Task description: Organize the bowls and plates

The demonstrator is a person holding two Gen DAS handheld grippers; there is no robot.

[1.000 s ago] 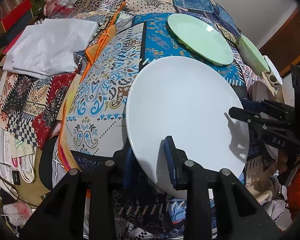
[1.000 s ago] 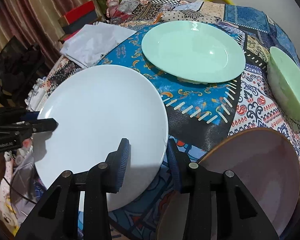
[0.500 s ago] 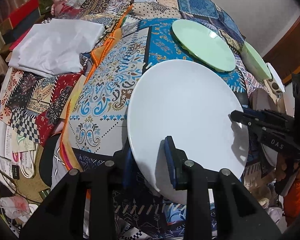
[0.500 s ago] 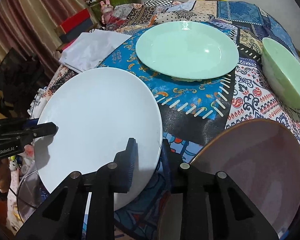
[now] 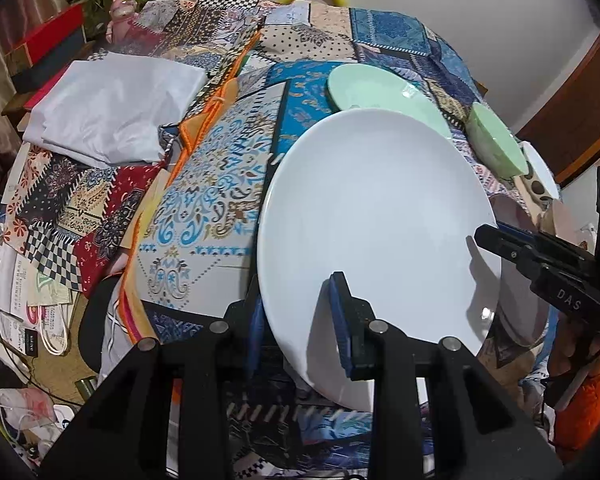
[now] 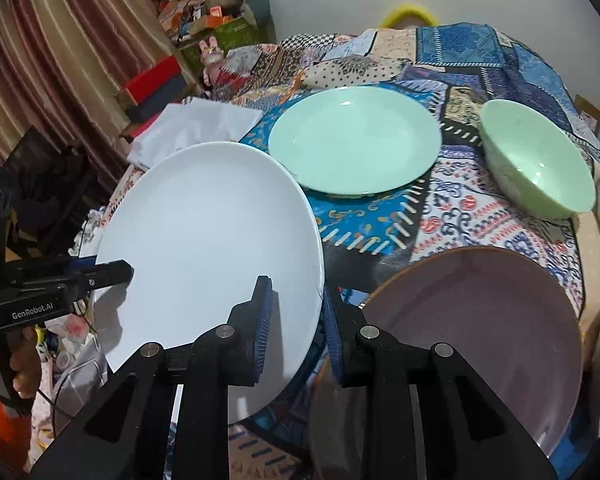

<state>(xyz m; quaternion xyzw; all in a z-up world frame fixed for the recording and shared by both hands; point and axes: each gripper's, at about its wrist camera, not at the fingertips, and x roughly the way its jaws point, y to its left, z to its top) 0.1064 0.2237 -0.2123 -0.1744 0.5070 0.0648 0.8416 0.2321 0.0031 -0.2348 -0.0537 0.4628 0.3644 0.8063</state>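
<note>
The white plate (image 5: 376,216) was held off the tabletop (image 5: 204,184) by both grippers, tilted, its far rim overlapping the green plate (image 5: 380,88) in the left wrist view. The left gripper (image 5: 298,320) pinched the plate's near-left rim, one finger under the plate and the other on its upper face. The right gripper (image 6: 296,316) pinched the rim on the opposite side, one blue pad on top of the plate and the other below its edge. In the left view the right gripper (image 5: 496,240) reached in from the right, its fingers closed on the plate's right edge. In the right view the left gripper (image 6: 112,272) gripped the left edge.

Beyond the white plate (image 6: 212,248), the green plate (image 6: 354,140) lay flat on the patchwork cloth (image 6: 452,208), apart from it in the right view. A green bowl (image 6: 540,168) sat to the right of the green plate, near but not touching. A mauve bowl (image 6: 480,320) with a brown rim sat at the near right, just beside the right gripper. A folded white cloth (image 5: 112,112) lay at the far left of the tabletop.
</note>
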